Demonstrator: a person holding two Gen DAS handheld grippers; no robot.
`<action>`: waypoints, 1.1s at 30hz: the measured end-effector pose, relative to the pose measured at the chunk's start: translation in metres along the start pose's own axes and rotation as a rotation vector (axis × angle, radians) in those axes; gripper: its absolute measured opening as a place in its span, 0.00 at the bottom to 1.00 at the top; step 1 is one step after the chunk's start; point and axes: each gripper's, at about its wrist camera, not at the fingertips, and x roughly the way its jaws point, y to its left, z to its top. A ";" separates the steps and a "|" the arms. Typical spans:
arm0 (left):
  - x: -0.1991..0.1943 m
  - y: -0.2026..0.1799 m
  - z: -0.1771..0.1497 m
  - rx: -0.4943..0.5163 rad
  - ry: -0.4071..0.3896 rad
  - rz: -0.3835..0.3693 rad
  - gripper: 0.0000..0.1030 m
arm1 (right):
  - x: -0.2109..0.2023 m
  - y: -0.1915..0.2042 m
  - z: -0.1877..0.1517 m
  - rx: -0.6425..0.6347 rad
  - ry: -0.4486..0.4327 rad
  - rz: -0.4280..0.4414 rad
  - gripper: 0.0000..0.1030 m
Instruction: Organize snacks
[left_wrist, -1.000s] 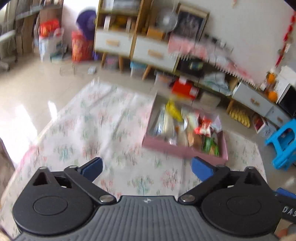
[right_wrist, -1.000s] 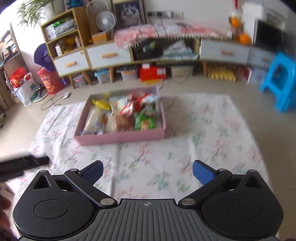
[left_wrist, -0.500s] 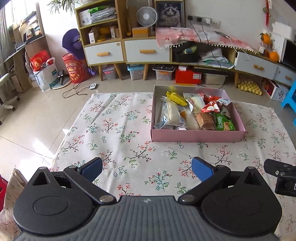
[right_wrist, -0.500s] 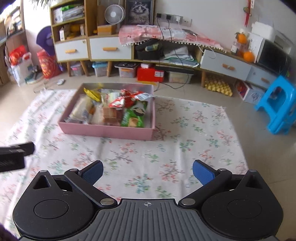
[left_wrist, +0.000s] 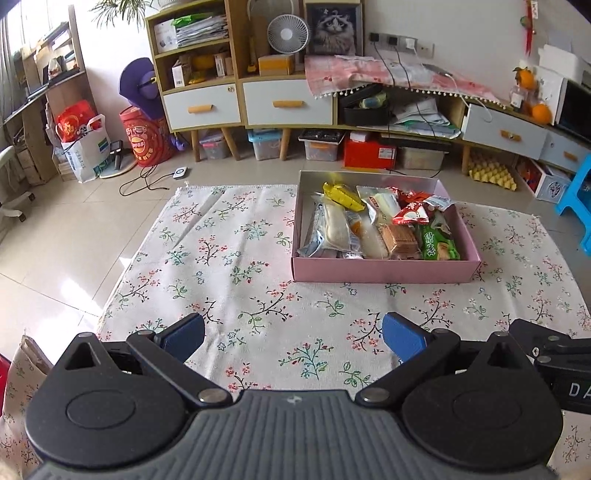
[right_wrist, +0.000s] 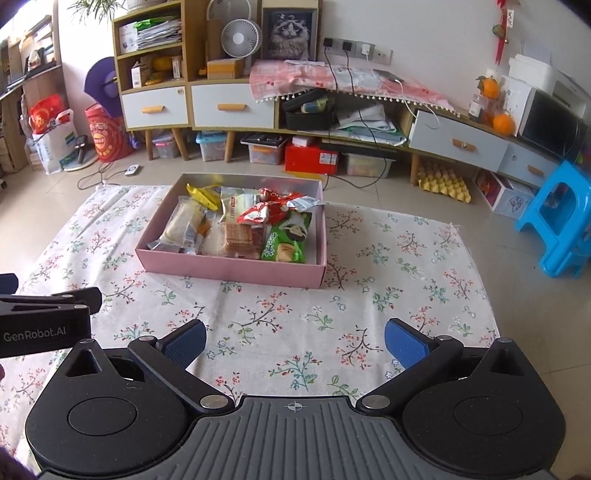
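The left gripper (left_wrist: 293, 338) hung above the bare near part of the floral cloth (left_wrist: 229, 258), its blue pads spread wide and holding nothing; the right gripper (right_wrist: 295, 341) hovered just beside it in the same way, wide and empty; I judged that both were held back and level so that each camera could take in the whole pink box (right_wrist: 229, 267) before any reach.

The box sat on the far middle of the cloth, well apart from both claws; every snack visible lay inside it, none on the cloth, which suggested the sorting was either done or not begun; I could not tell which.

Counted from left to right in the right wrist view: one clear-wrapped cream bun (right_wrist: 183, 225) along the left wall; one yellow packet (right_wrist: 203, 195) at the far corner; one pale wrapped bar (right_wrist: 236, 205) behind the middle; one pack of brown wafer biscuits (right_wrist: 240, 236) at the near wall; two red wrappers (right_wrist: 258, 214), one lying over the other, though the pile hid their edges; one green packet (right_wrist: 288, 240) nearest the right wall; smaller clear packets beneath were too tangled to count.

There were two grippers, one box and one cloth.
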 end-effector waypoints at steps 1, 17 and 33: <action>0.000 0.000 0.000 -0.004 -0.001 0.004 1.00 | -0.001 0.001 0.000 0.000 -0.002 0.002 1.00; -0.002 0.000 0.001 -0.010 -0.011 -0.003 1.00 | -0.005 0.005 -0.001 -0.006 -0.014 0.010 1.00; -0.002 -0.005 -0.001 -0.002 0.024 -0.012 1.00 | -0.006 0.004 0.000 0.004 -0.020 0.007 1.00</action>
